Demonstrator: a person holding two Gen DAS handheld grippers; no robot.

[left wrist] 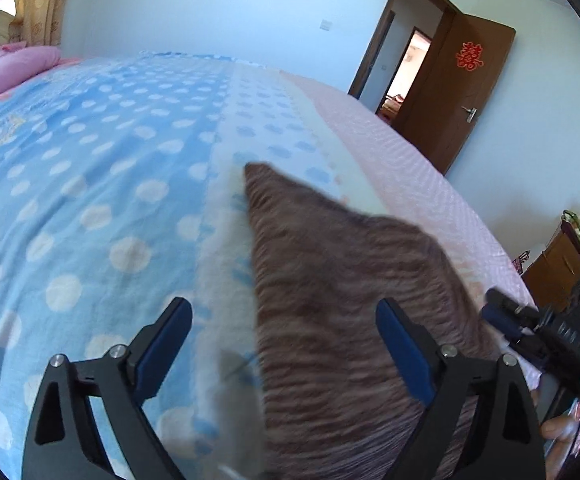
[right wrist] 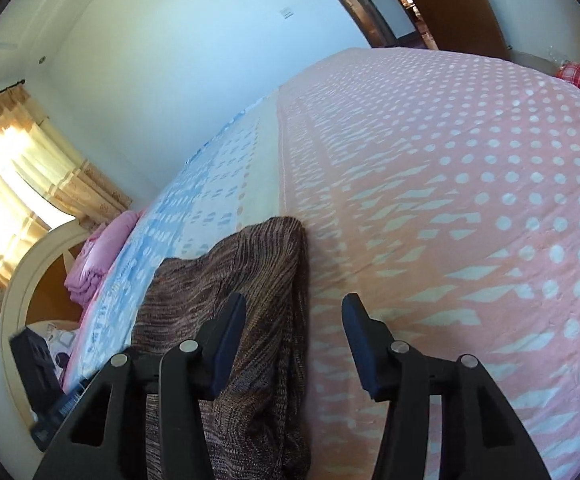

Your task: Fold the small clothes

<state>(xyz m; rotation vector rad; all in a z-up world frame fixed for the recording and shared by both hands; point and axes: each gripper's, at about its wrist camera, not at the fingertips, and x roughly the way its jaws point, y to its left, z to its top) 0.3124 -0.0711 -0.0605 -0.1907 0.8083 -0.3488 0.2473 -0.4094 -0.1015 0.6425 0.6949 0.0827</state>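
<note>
While the left gripper [left wrist: 284,334] hangs over the bed with its jaws wide apart and nothing pressed between them, the brown knitted garment [left wrist: 329,300] lies flat under it, one corner pointing away toward the blue dotted blanket [left wrist: 90,168]. At the right of the left wrist view the right gripper [left wrist: 529,328] reaches in beside the garment's edge. In its own view the right gripper [right wrist: 293,312] has its jaws partly apart; the left finger [right wrist: 230,336] is over the garment [right wrist: 250,280], but the pads do not clamp it. The garment lies where the blue blanket meets the pink dotted blanket [right wrist: 469,200]. Farther off are a folded pink quilt [right wrist: 98,256], curtains [right wrist: 50,168] and a brown door [left wrist: 449,92].
</note>
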